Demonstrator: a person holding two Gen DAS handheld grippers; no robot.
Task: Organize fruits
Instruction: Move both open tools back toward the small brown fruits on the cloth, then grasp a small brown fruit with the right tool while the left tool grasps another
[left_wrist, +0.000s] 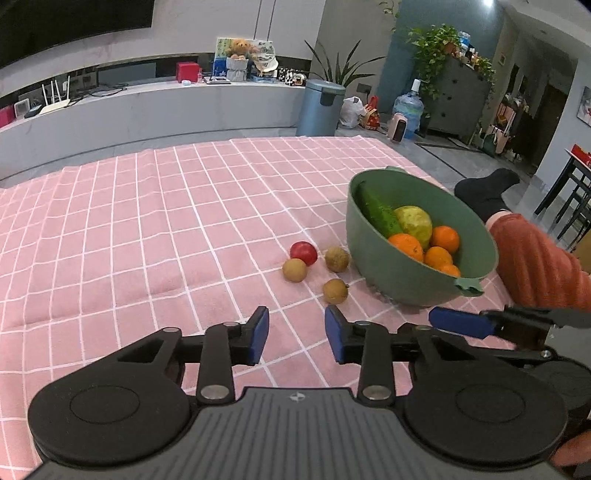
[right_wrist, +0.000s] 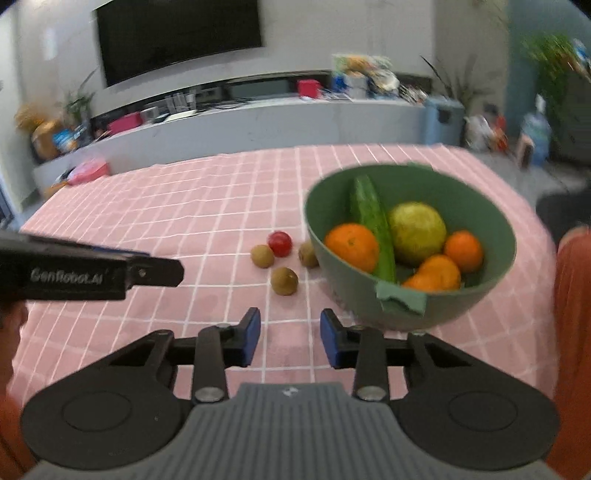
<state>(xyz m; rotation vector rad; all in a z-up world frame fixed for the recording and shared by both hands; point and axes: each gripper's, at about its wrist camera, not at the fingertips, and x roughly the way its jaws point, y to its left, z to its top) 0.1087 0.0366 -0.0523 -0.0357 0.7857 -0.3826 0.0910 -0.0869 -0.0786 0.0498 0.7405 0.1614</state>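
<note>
pink checked cloth (left_wrist: 147, 221); both grippers' jaws wide, empty; only right view shows the tv (right_wrist: 177, 33).

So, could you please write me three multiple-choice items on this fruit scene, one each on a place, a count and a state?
1. Where does the cucumber lie?
A. on the cloth
B. in the green bowl
C. between the left gripper's fingers

2. How many small brown fruits lie on the pink checked cloth?
A. one
B. three
C. five

3. How does the left gripper stand?
A. open and empty
B. shut on the red tomato
C. shut on an orange

Answers: 1 B, it leans against the bowl's inner wall; 2 B, three surround the tomato; 3 A, bare cloth shows between its fingers.
</note>
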